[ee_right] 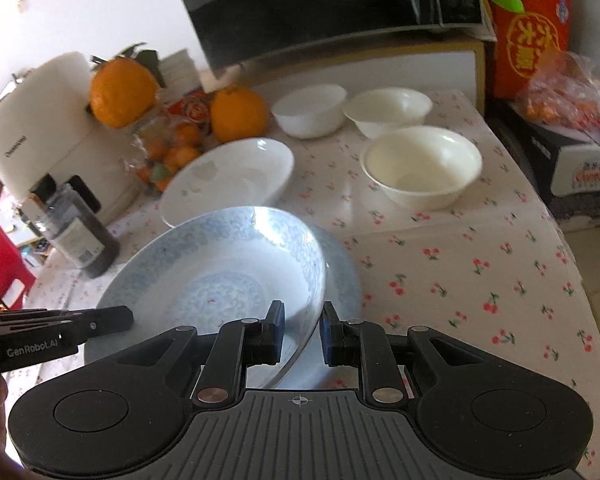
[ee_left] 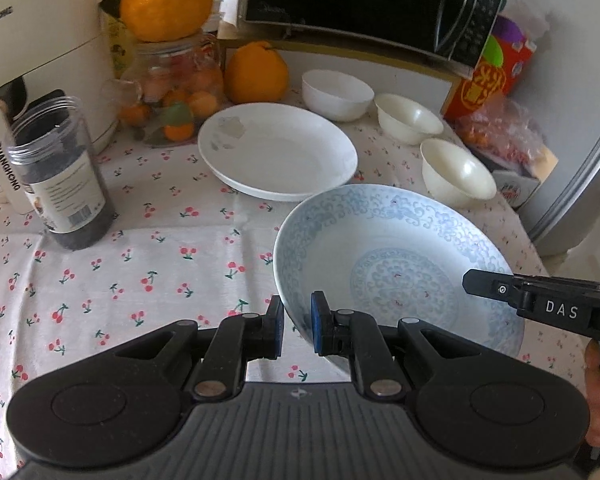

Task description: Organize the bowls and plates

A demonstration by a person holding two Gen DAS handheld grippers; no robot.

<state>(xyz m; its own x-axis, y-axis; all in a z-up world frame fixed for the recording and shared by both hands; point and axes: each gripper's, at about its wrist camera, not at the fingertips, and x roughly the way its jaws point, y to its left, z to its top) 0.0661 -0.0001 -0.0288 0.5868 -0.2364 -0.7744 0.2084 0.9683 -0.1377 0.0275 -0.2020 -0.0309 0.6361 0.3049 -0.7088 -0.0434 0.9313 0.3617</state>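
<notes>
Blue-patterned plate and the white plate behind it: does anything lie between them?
No. Only bare cherry-print tablecloth separates the blue-patterned plate, clamped by both grippers, from the white plate; the left wrist view shows it.

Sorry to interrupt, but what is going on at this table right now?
A person is tidying dishes with two handheld grippers. The left gripper and the right gripper each pinch the rim of the same blue-patterned plate, which is tilted above the cherry-print tablecloth. A white plate and three white bowls, the nearest, sit beyond it.
</notes>
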